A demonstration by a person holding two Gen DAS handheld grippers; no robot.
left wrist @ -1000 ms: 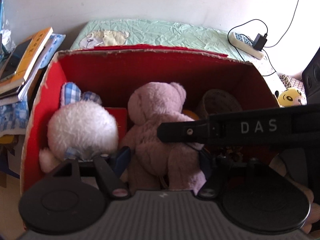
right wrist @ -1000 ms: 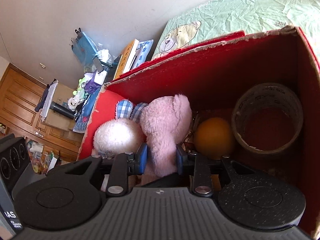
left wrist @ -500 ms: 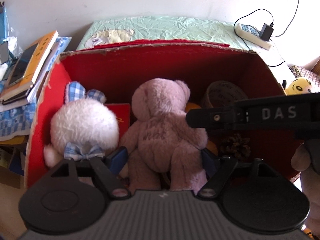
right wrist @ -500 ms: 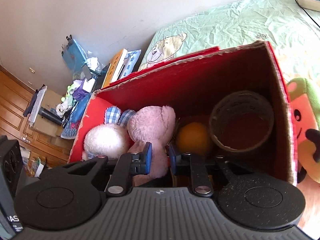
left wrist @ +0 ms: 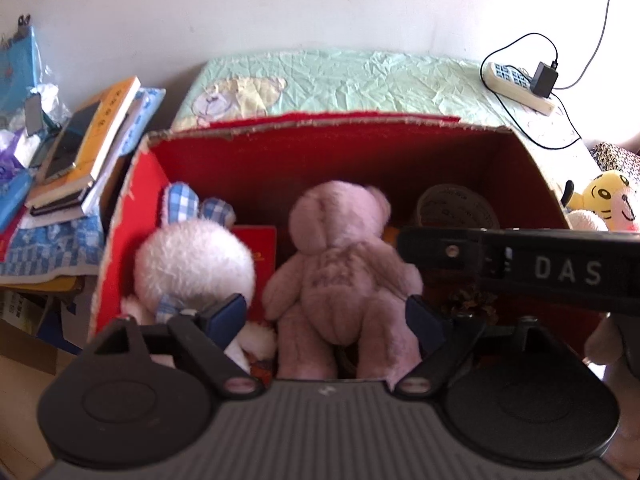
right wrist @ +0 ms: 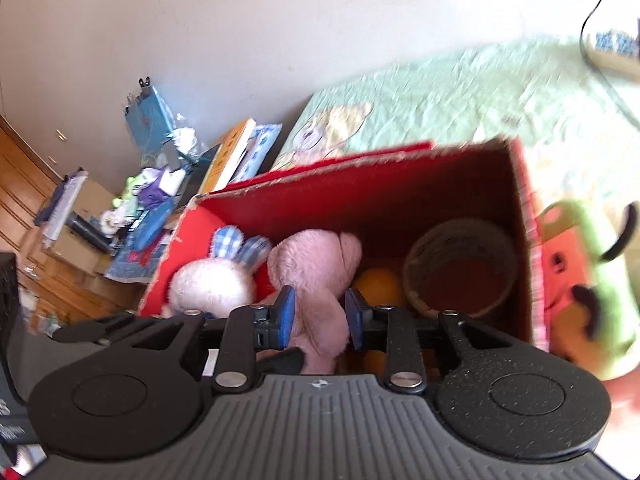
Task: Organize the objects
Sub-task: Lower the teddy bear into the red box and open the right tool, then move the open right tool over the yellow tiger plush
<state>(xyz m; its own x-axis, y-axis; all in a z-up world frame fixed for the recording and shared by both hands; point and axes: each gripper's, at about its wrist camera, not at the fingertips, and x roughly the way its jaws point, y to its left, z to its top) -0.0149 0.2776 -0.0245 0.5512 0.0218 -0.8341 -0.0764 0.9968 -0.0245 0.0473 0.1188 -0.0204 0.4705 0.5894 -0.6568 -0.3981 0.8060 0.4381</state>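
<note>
A red cardboard box [left wrist: 132,200] stands on the green bear-print bedspread [left wrist: 360,80]. Inside sit a pink teddy bear [left wrist: 344,276], a white plush rabbit [left wrist: 192,264], a tape roll [right wrist: 456,268] and an orange [right wrist: 378,286]. The left gripper [left wrist: 326,316] is opening, its pads clear of the bear between them. The right gripper [right wrist: 320,316], lettered "DAS", is opening, narrow, bear's leg between; contact unclear.
</note>
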